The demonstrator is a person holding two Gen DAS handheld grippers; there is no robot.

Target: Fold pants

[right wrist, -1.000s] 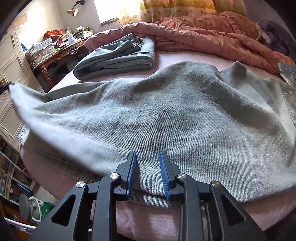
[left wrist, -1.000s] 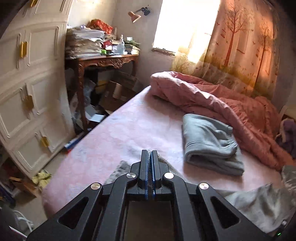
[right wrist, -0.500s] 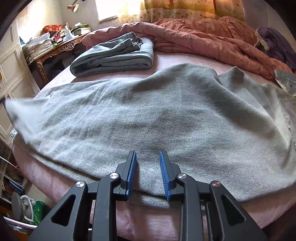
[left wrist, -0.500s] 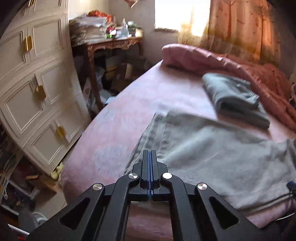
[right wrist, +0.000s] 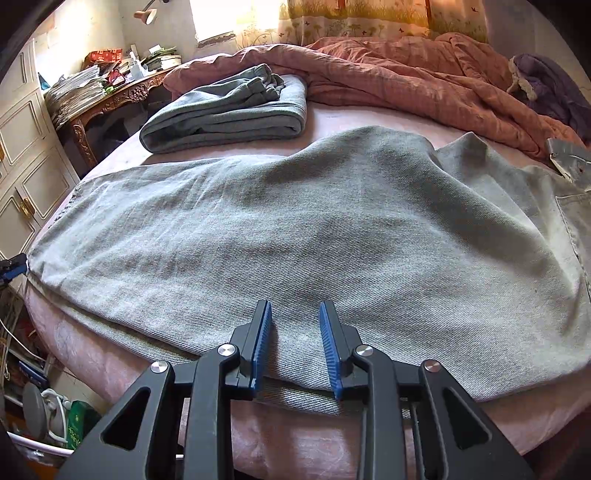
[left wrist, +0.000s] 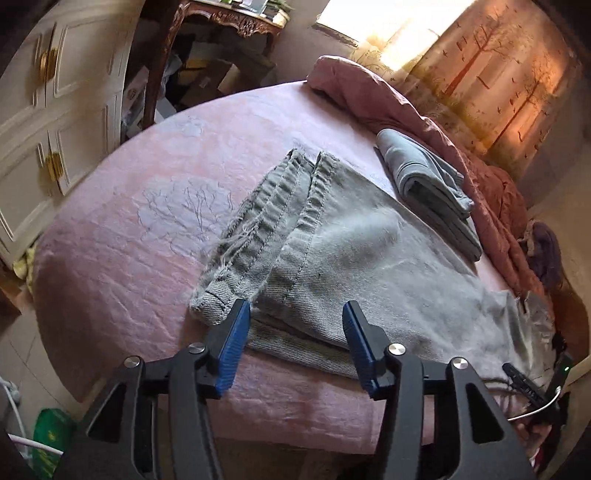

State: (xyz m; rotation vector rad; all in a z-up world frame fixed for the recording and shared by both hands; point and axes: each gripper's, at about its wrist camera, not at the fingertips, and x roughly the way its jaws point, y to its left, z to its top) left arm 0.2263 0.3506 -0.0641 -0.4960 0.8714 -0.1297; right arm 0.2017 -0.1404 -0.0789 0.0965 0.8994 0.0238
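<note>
left tongs [left wrist: 295,314] opening; one pants [left wrist: 369,266] dropped flat.

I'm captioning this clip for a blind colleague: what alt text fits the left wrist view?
The left gripper, its jaws opening, hangs over the frayed hem end of grey jeans laid on a pink bedsheet, gripping nothing. Beyond lie folded grey-blue pants and a rumpled pink duvet.

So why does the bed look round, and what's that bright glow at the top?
Left wrist view: the fisheye lens bends the bed into a curve, and sun through the curtain washes out the window. Right wrist view: same bulge, window blown white, yet the grey pants stay sharp.
</note>
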